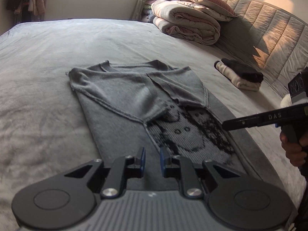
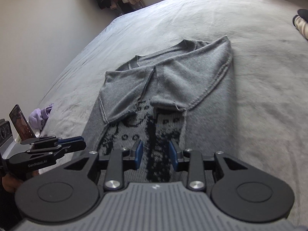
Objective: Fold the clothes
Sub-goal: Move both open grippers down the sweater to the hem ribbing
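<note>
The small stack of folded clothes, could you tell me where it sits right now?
In the left wrist view the stack of folded clothes lies on the bed at the right, beyond the grey sweater, near the padded headboard.

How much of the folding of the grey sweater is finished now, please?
Done: both sleeves of the grey sweater lie folded across its body; a folded pile sits aside. In hand: nothing; the left gripper and right gripper are empty. Left: folding the hem up.
</note>
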Demonstrator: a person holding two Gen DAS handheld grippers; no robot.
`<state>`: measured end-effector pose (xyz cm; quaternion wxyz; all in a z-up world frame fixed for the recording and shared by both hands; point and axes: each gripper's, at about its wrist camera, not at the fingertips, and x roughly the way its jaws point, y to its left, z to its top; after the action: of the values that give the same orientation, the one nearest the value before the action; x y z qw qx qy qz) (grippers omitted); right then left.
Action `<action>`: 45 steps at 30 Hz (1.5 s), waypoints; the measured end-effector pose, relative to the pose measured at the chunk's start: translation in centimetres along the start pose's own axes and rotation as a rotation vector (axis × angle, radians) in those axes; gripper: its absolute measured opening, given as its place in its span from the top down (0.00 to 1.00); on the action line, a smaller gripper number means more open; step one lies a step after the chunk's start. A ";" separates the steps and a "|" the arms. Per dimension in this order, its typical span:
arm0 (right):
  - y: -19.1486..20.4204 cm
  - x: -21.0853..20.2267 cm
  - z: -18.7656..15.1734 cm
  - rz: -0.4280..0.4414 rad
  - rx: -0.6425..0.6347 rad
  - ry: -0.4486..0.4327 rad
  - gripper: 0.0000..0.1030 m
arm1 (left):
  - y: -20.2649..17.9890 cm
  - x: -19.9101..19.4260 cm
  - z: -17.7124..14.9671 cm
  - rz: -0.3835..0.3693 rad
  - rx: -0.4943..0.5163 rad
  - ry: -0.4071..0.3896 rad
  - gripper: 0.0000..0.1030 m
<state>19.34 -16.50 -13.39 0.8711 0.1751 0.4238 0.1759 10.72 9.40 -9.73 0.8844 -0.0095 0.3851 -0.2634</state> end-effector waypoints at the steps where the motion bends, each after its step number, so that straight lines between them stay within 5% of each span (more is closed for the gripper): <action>1: -0.1 -0.6 -0.7 -0.005 0.004 0.007 0.66 | -1.0 -0.2 -0.9 0.001 0.024 0.023 0.84; 11: 0.9 -5.2 -8.0 0.007 0.019 0.086 0.66 | -7.8 -3.0 -6.2 -0.007 0.145 0.129 0.84; 23: 3.8 -8.7 -14.4 0.069 0.023 0.144 0.66 | -11.1 -6.9 -11.3 -0.057 0.090 0.145 0.84; 37: 4.9 -11.8 -16.9 0.074 0.029 0.233 0.65 | -12.6 -10.9 -14.9 -0.171 0.045 0.249 0.83; 45: 3.2 -14.6 -16.5 0.051 0.052 0.177 0.65 | -9.9 -14.2 -13.9 -0.136 -0.044 0.205 0.74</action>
<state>-2.82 -17.75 -11.55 0.8206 0.1920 0.4992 0.2016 -11.37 10.21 -7.77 0.8199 -0.0281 0.4779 -0.3140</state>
